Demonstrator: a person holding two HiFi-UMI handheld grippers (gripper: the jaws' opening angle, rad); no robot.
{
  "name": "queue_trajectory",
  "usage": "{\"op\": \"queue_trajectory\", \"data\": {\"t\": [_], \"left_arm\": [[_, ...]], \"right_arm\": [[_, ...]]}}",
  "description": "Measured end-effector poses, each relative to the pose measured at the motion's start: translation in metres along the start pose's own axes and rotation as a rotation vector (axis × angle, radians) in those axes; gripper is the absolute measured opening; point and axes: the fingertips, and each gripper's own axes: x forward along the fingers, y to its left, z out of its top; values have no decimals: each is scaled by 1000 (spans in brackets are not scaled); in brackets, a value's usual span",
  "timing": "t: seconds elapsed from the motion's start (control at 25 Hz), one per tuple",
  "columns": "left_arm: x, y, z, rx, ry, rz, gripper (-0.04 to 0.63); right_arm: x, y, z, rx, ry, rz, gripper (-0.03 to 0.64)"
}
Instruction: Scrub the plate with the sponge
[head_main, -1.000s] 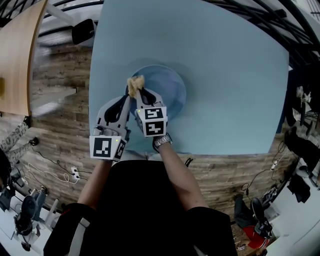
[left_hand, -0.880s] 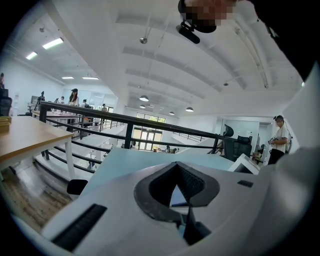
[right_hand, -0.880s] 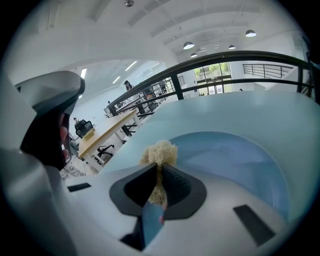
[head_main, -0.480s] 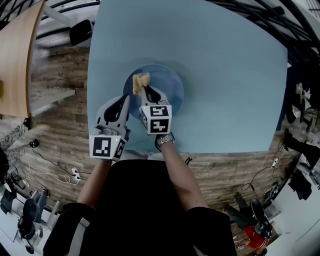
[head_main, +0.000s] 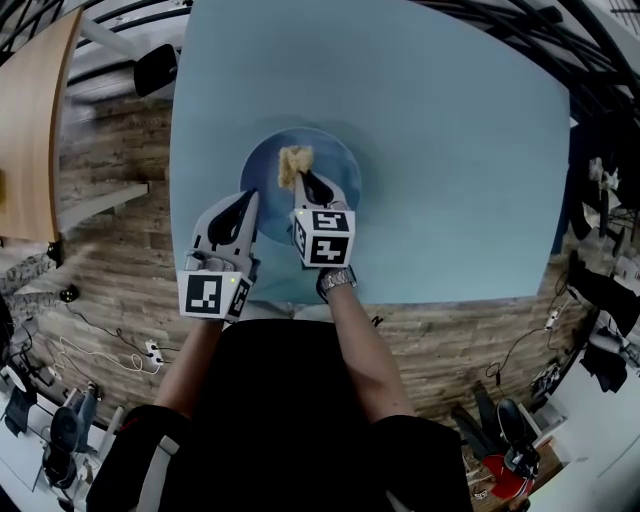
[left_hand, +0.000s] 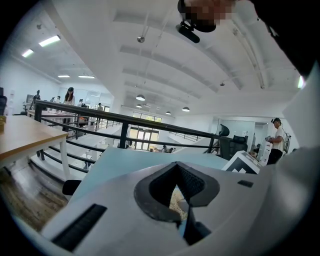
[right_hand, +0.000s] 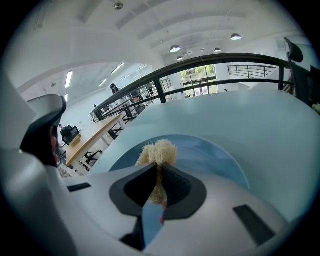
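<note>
Sponge (head_main: 293, 166), tan and fibrous, is clamped between the jaws of my right tool (head_main: 300, 181), over the blue plate (head_main: 338, 158). The plate sits on the pale blue tabletop (head_main: 460, 150), near its front edge. The right gripper view shows the sponge bulging past the fingertips. Only the head view shows my left tool (head_main: 247, 197) tipped at the plate's left rim; its own view shows jaws together. Each cube (head_main: 323, 237) bears black-and-white square markers.

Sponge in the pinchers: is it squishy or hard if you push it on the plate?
Probably squishy: the sponge bulges out fluffy past where the right gripper pinches it thin. It looks light, held by just that pinch. Pushed on the plate, it would likely flatten and slide, not roll.
</note>
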Motion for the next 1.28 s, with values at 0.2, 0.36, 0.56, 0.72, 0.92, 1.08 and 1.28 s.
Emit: {"op": "queue_trajectory", "data": {"t": [0.2, 0.36, 0.56, 0.72, 0.92, 1.08, 1.28], "left_arm": [[1, -4, -2, 2, 2, -13, 2], [3, -7, -1, 5, 1, -27, 2], [4, -8, 1, 7, -1, -39, 2], [4, -12, 2, 11, -2, -51, 2], [3, -17, 3, 12, -2, -60, 2], [2, -17, 4, 16, -6, -65, 2], [-4, -19, 7, 18, -15, -62, 2]], "right_arm": [[-7, -19, -2, 24, 3, -47, 37], [-13, -31, -2, 35, 2, -79, 37], [-22, -44, -4, 47, 1, -114, 37], [-30, -56, -7, 42, 4, -143, 37], [-40, -67, -12, 32, 10, -172, 37], [-45, -71, -14, -10, 18, -196, 37], [-56, -68, -14, -44, 6, -199, 37]]}}
